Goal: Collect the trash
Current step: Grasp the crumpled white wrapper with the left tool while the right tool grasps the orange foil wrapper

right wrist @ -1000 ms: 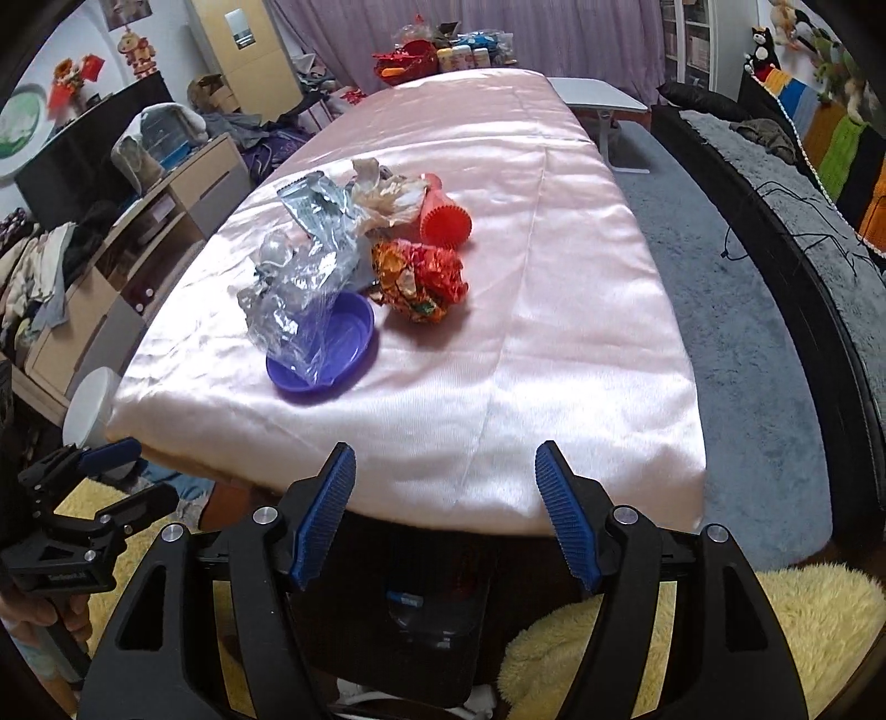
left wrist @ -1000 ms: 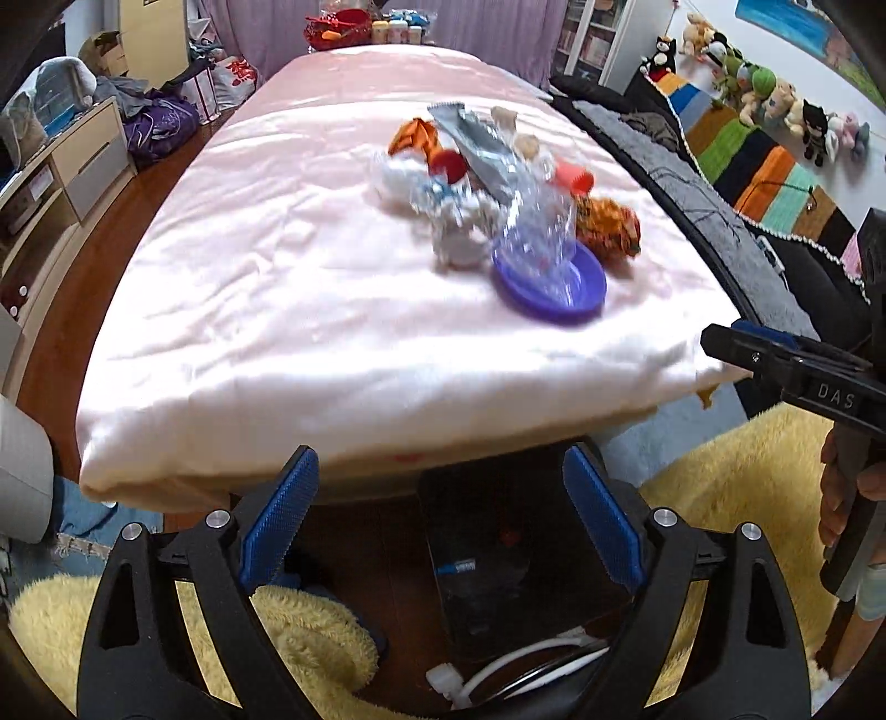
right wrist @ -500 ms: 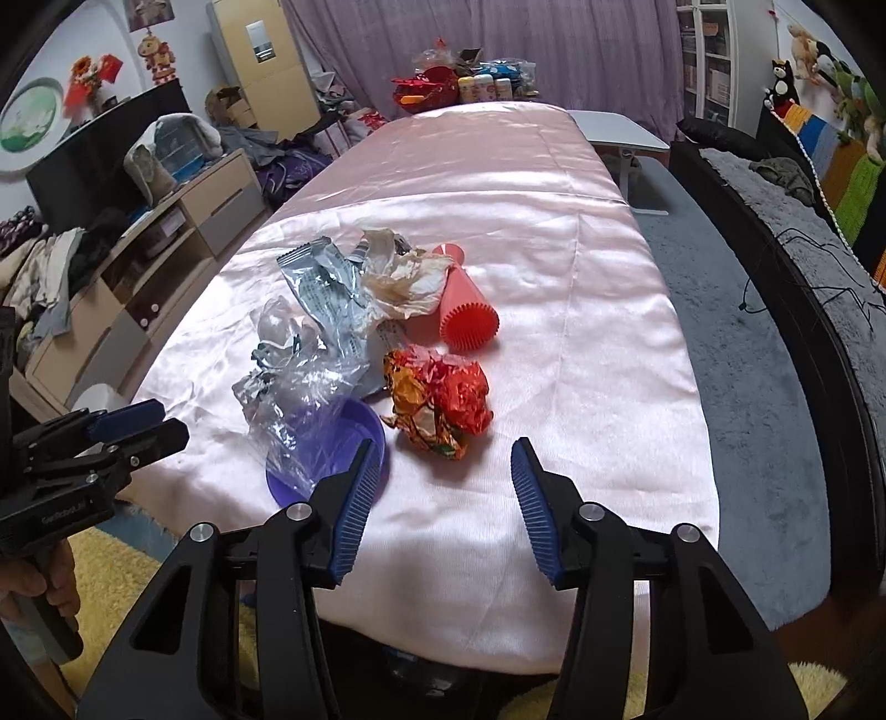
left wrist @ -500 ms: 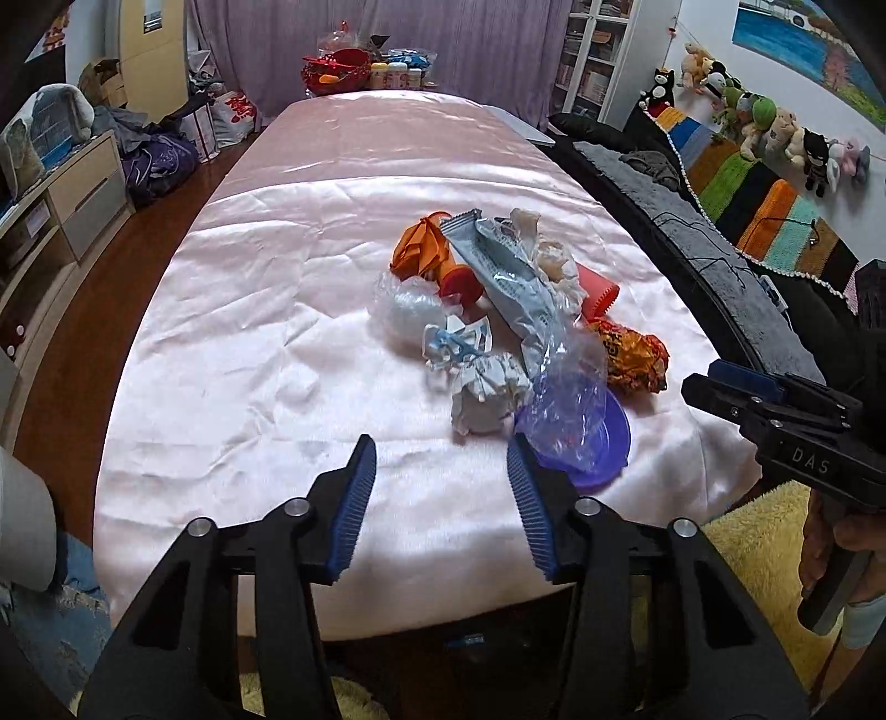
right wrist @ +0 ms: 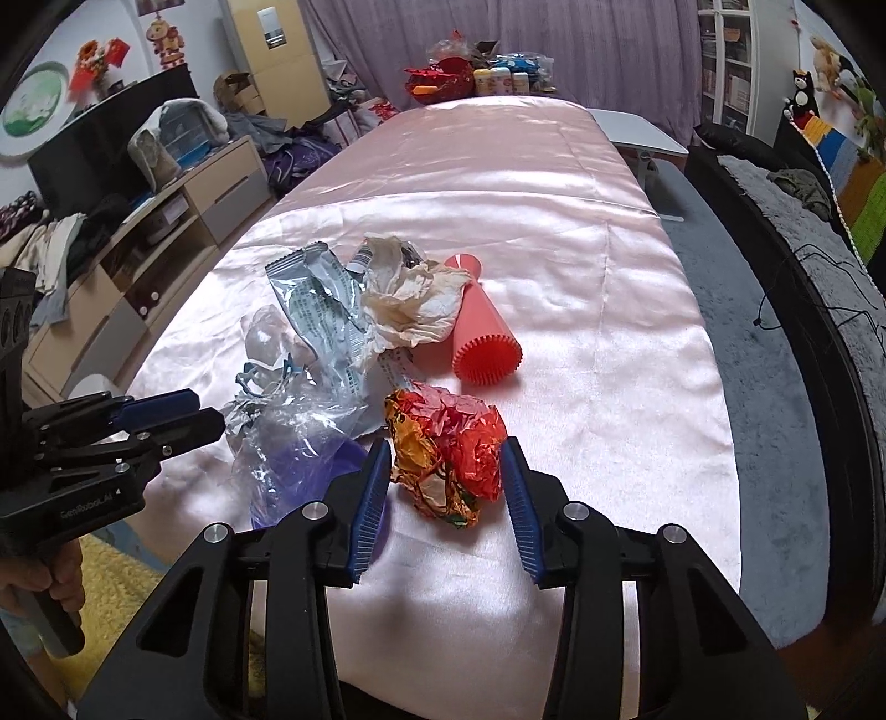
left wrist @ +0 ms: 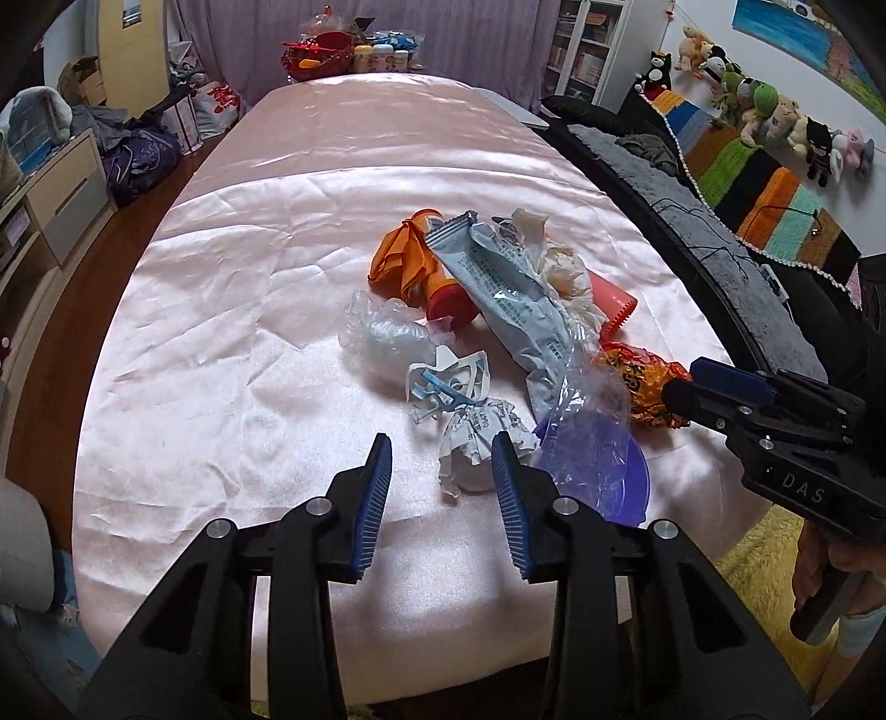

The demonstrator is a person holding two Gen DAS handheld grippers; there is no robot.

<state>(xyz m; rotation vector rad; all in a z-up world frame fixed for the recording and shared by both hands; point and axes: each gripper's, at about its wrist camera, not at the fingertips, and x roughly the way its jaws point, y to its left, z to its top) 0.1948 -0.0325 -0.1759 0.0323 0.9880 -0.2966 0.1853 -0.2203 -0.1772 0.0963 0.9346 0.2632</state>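
A trash pile lies on the pink satin tablecloth. My left gripper hovers at the pile's near edge with its jaws closing. A crumpled white paper ball lies just beyond the tips, by the right finger, and is not pinched. My right gripper is also closing. It frames a crumpled red-orange wrapper, and its pads are not clearly pressing on it. Behind these lie a purple plate under clear plastic, a grey foil pouch, an orange bottle, a tissue and a red ribbed cup.
A black sofa with a striped blanket runs along the table's right side. A low cabinet stands on the left. A red basket and bottles sit at the far end. A yellow rug lies below the near edge.
Both grippers have moved forward from the table's near edge to the pile, and their jaws have narrowed. The paper ball and the wrapper now sit at the fingertips.
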